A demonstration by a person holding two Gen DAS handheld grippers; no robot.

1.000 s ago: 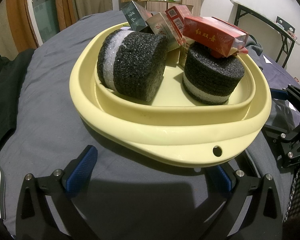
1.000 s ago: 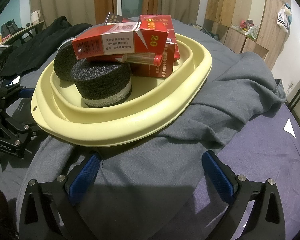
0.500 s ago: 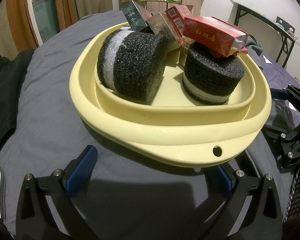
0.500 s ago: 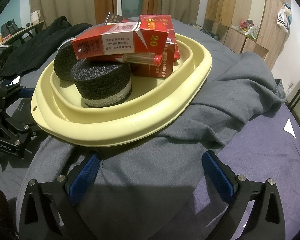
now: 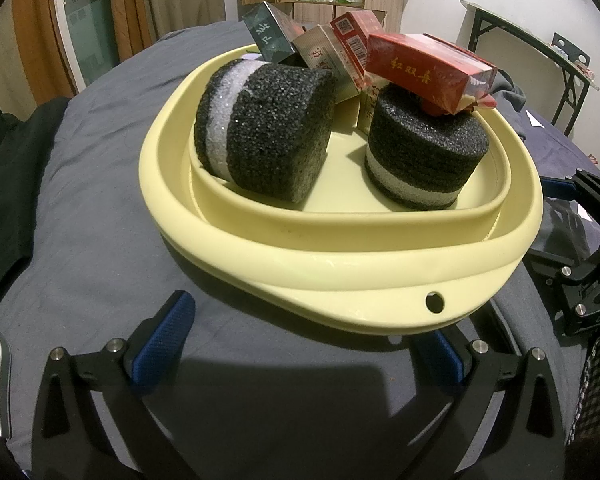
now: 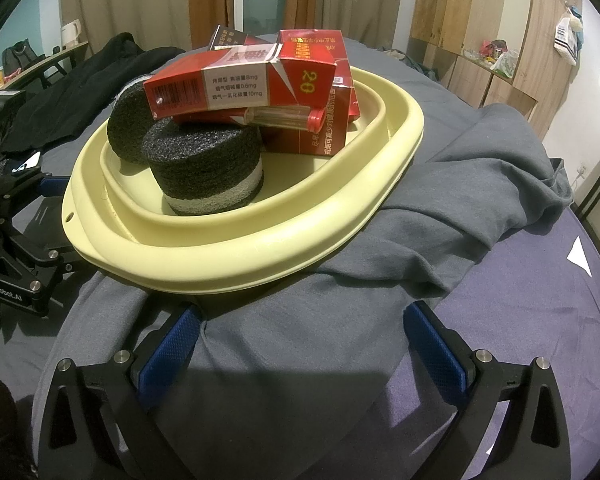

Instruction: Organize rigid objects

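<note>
A pale yellow basin (image 5: 340,256) (image 6: 260,252) sits on grey cloth on a bed. Inside it are two black foam cylinders with white bands, one on its side (image 5: 264,136) and one upright (image 5: 424,156) (image 6: 208,168). A red carton (image 5: 424,68) (image 6: 240,84) lies on the upright cylinder, over a clear tube with a red cap (image 6: 284,116). Several more boxes (image 5: 328,56) lean at the back. My left gripper (image 5: 304,344) is open and empty just before the basin's near rim. My right gripper (image 6: 300,344) is open and empty over the cloth.
A crumpled grey garment (image 6: 460,208) lies under and right of the basin. Black clothing (image 6: 80,80) lies at the far left. The purple sheet (image 6: 540,300) shows at right. Wooden cabinets (image 6: 480,20) and a folding table (image 5: 540,40) stand behind.
</note>
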